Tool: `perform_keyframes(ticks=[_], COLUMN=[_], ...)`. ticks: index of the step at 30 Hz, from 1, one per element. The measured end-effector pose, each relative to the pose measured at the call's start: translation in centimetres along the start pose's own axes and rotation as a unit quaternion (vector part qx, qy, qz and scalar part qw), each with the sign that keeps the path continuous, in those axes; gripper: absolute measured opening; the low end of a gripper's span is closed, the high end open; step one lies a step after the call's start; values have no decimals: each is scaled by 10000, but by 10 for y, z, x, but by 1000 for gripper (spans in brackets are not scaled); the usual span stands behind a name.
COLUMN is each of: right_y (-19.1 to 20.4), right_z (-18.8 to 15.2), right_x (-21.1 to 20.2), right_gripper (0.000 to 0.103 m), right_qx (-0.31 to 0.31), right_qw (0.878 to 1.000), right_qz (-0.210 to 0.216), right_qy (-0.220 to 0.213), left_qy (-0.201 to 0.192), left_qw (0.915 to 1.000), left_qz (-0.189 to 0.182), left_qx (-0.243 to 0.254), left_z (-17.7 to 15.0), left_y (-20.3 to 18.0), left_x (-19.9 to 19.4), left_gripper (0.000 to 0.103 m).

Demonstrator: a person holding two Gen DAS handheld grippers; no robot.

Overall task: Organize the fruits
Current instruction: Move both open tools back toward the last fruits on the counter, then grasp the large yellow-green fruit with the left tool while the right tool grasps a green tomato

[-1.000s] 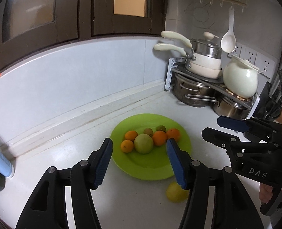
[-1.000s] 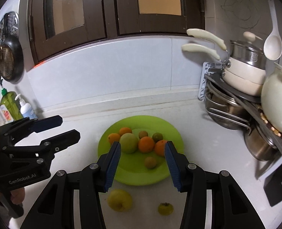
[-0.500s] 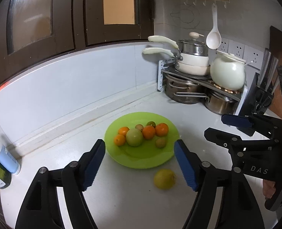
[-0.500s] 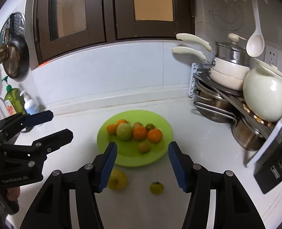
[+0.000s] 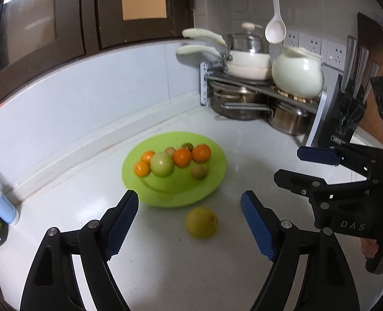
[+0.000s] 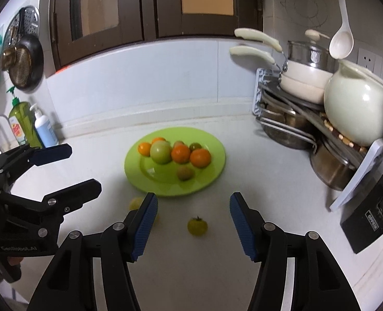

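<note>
**While both claws hang released above the counter, two fruits lie off the plate**

We hold the left gripper (image 5: 189,199) with its jaws spread wide and nothing between them. Its blue pads (image 5: 121,223) frame the yellow fruit (image 5: 201,222), which sits on the white counter (image 5: 165,272) just in front of the green plate (image 5: 212,181), close to the rim; whether it touches the rim we cannot tell.

We hold the right gripper (image 6: 192,199) equally released, jaws apart and empty. Between its pads lies the small yellow-green tomato (image 6: 197,226), stem up, on the counter and clear of the plate. In this view the yellow fruit is mostly hidden behind the near-left finger.

On the plate we count four oranges (image 6: 200,157), one large green fruit (image 6: 161,152) among them, and three smaller fruits, one brownish-green one (image 6: 185,173) lying alone nearer the front rim.

At the back right corner a metal rack (image 5: 243,83) carries stacked pots and a white jar (image 5: 297,75).
</note>
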State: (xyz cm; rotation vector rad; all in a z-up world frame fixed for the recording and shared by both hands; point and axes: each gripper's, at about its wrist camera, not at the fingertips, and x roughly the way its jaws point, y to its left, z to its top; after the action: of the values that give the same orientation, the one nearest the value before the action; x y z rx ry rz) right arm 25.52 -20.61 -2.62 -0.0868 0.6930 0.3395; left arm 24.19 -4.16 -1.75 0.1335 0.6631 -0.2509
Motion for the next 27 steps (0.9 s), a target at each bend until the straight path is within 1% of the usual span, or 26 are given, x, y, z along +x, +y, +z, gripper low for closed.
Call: perform_keyframes(ticks=[6,13,17,20,27], right_y=[-4,-8,-10,-11,-17], right_z=[-15,-32,-36,-40,-44], right_x=[14,37,50,63,88], right_gripper=[58,58,58,58,58], right_qx=[-49,-31,18,45,205], right_qw=[9996,9982,9970,9958,9933], right_qz=[52,85,102,119,201], right_qy=[265,598,761,911,1119], left_qy=[316,609,777,1019,1113], left_qw=[9995,9980,9968,9944,9933], left_qz=[-36,-82,-173,-265,-278], left_qx=[30,125,110,51,146], left_z=[-18,-32,-37,-40,-39], left_y=[-5,-7,-7,-6,-9], left_x=[18,40,55,71,88], left_gripper=[82,81,81,81,81])
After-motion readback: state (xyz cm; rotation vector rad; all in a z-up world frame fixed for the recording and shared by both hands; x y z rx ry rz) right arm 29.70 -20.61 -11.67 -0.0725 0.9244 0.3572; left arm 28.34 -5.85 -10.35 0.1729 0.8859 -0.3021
